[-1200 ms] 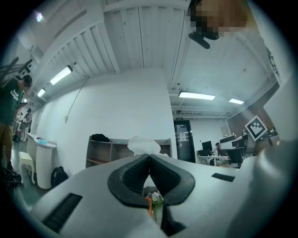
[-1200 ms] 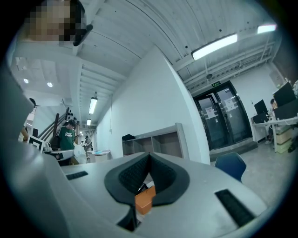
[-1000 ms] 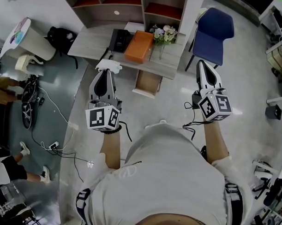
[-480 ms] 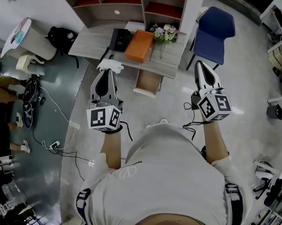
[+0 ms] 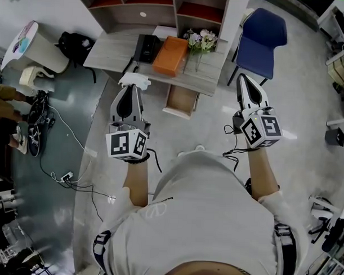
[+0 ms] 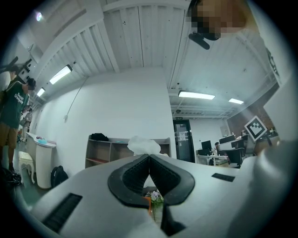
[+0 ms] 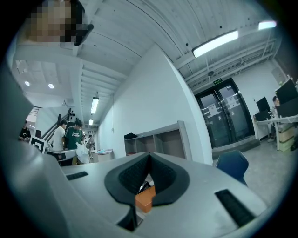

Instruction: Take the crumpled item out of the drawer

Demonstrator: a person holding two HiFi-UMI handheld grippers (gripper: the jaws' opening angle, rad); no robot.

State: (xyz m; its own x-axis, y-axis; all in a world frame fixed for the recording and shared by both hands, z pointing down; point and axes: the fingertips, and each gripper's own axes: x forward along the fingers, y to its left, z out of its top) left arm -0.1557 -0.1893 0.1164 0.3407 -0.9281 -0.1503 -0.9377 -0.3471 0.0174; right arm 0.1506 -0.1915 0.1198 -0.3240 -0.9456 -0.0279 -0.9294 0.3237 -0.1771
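A white crumpled item (image 5: 133, 79) sticks out past the tip of my left gripper (image 5: 130, 86), which is shut on it and held up in front of the desk. In the left gripper view the crumpled item (image 6: 143, 145) bulges just above the closed left gripper (image 6: 149, 157). The drawer (image 5: 180, 101) hangs open under the desk's front edge, between my two hands; its inside is hard to make out. My right gripper (image 5: 243, 78) is raised to the right of the drawer. In its own view the right gripper (image 7: 149, 155) is shut with nothing between its pads.
The wooden desk (image 5: 110, 50) carries an orange box (image 5: 170, 56), a black device (image 5: 146, 48) and a vase of flowers (image 5: 200, 42). A blue chair (image 5: 263, 36) stands at the right, shelves (image 5: 159, 7) behind. Cables (image 5: 69, 178) and a black bag (image 5: 74, 46) lie on the floor at left.
Both grippers stay almost still, the left one still shut on the crumpled item. Only people at the far left edge of the floor have shifted.
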